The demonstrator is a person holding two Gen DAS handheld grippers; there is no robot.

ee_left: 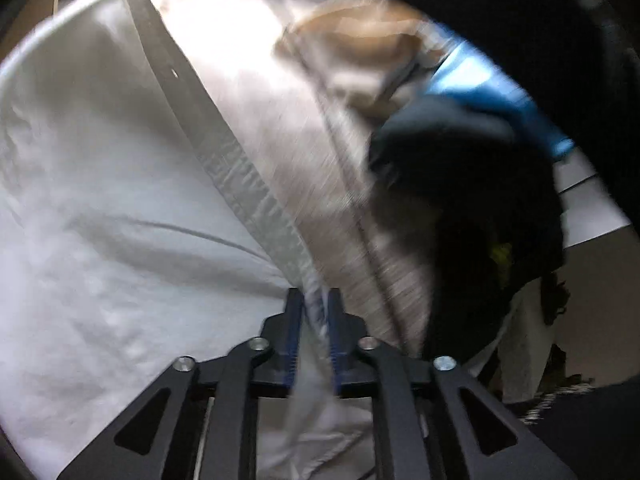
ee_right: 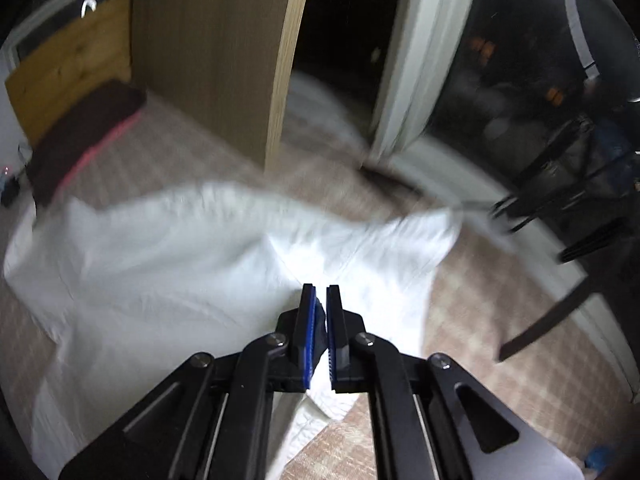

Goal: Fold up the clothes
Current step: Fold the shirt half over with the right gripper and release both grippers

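Landmark: the white garment.

Hidden or unclear. Both views are motion-blurred. In the left wrist view a large dark shape point(ee_left: 472, 208) right of the garment cannot be identified; a blue patch point(ee_left: 492, 92) and a tan mass point(ee_left: 360, 40) beyond it are equally indistinct. In the right wrist view the garment's near end is cut off by the gripper frame, and the dark room beyond the doorway is unreadable.

Count. One white garment point(ee_right: 160, 248); two grippers; one dark folded item with a pink edge point(ee_right: 80, 132); one wooden panel point(ee_right: 208, 52); one pale wooden board point(ee_right: 72, 68); one white door frame point(ee_right: 416, 56); one dark metal rack point(ee_right: 560, 176).

Materials and position.
- White garment: thin woven cloth, creased, spread flat over a beige checked bed cover point(ee_right: 500, 280); a ribbed hem band point(ee_left: 248, 184) runs diagonally across it in the left wrist view.
- Dark folded item: lies on the bed cover beyond the garment's left end.
- Wooden panel: upright, behind the garment's middle.
- Rack: right of the garment, off the bed cover.
- Left gripper point(ee_left: 316, 300): black frame, blue-padded jaws clamped on a bunched fold of the garment's hem.
- Right gripper point(ee_right: 321, 296): same make, jaws nearly together, pinching a fold of the garment at its near edge.
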